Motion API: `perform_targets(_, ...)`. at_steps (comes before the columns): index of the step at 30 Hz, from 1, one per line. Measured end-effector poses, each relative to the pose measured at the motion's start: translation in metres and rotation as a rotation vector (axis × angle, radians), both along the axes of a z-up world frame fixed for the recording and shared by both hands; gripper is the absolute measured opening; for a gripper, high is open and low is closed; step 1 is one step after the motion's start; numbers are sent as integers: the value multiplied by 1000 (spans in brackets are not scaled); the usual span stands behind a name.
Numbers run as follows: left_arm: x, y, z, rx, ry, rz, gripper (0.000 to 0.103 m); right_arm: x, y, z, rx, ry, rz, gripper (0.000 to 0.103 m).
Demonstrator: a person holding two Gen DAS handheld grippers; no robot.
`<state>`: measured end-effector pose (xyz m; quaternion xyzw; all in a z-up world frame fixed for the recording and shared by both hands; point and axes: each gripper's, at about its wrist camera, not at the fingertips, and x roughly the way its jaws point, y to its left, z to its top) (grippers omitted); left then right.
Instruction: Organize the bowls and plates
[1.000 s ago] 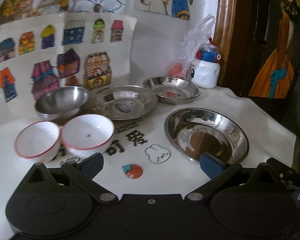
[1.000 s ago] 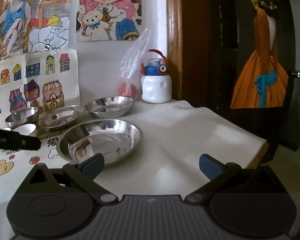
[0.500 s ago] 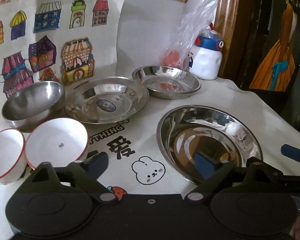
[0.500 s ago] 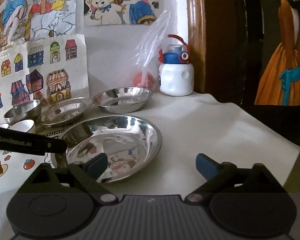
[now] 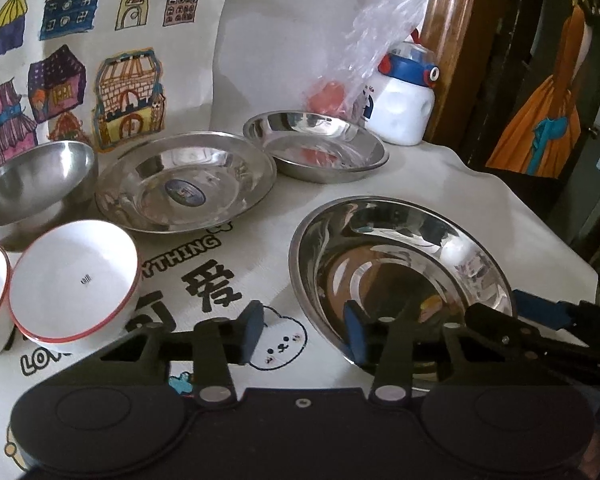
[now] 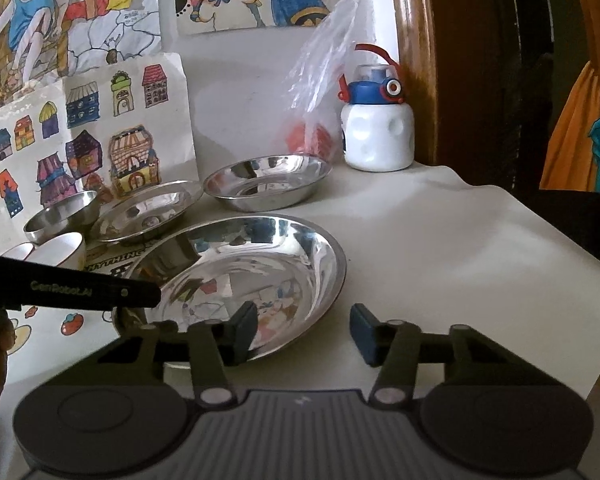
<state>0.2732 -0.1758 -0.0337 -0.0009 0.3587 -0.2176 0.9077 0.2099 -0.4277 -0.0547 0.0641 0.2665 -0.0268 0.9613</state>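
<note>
Over the last second both grippers have advanced on the large steel plate (image 5: 400, 268), and their fingers have narrowed from a wide spread to a partial gap. In my judgement this marks the approach to a first pickup; no stacking is done.

The left gripper (image 5: 302, 334) is released and holds nothing; its right finger overlaps the plate's near-left rim, its left finger stands over the surface (image 5: 440, 176).

The right gripper (image 6: 304, 334) is likewise released and empty, straddling the plate's near-right rim.

Farther off, apart from both grippers: two white bowls (image 5: 74, 280), a steel bowl (image 5: 32, 184), a medium steel plate (image 5: 184, 188), a small steel plate (image 5: 316, 146).
</note>
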Motion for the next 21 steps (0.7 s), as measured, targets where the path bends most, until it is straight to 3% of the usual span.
perform_targets(3, -1, -1, 1, -14, 3, 0, 30, -1, 0, 0, 2, -8, -1, 37)
perform_targets(5, -5, -4, 3, -9, -6, -13, 22, -1, 0, 1, -6, -10, -7, 35)
perform_targets(15, -17, -9, 19, 24, -98, -7, 22, -2, 6, 12, -60, -62, -42, 33)
perform_targets(21, 4, -13, 42, 8, -172, 32, 22, 32, 6, 33, -56, -113, -37, 33)
